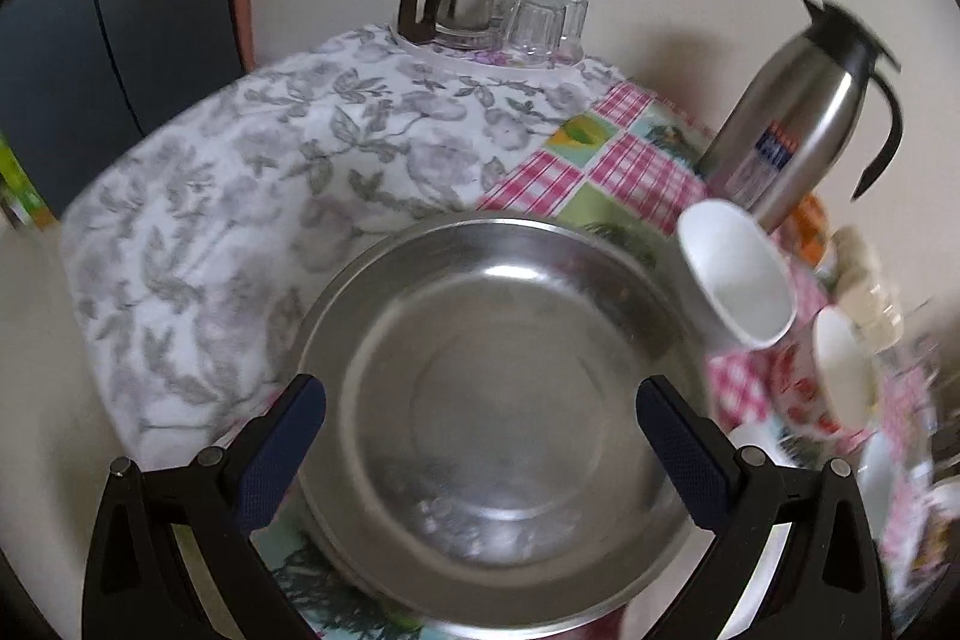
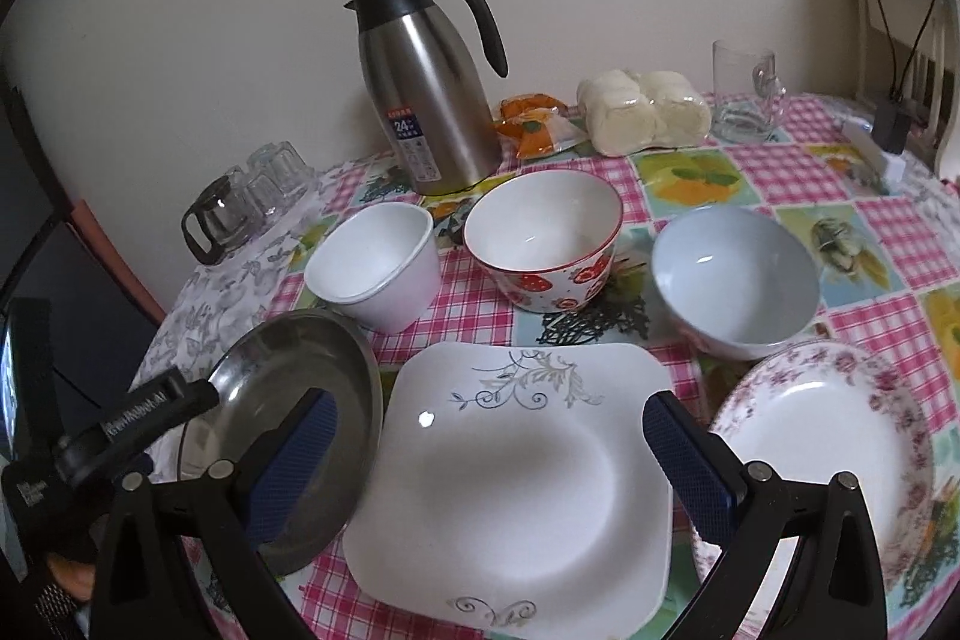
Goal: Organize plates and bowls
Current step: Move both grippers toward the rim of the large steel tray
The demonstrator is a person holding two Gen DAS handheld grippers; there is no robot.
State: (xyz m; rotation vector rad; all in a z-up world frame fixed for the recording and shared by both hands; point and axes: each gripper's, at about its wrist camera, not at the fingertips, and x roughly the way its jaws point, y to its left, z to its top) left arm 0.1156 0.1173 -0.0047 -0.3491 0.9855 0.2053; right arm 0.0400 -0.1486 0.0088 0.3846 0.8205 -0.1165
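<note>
Steel plate [image 1: 498, 424] under our left tool [image 1: 480, 436], jaws apart; right tool [image 2: 489, 439] apart over square plate [image 2: 516, 484]. Flask [image 2: 429, 82] label "24".

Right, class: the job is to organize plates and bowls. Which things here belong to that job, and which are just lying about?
Belong to the job:
steel plate
square white plate
floral plate
white bowl
strawberry bowl
pale blue bowl

Just lying about:
thermos jug
glass coffee pot
upturned glasses
glass mug
wrapped buns

Steel plate [image 1: 498, 412] shiny metal; square plate [image 2: 516, 484] glossy ceramic; tablecloth [image 2: 708, 172] smooth.
</note>
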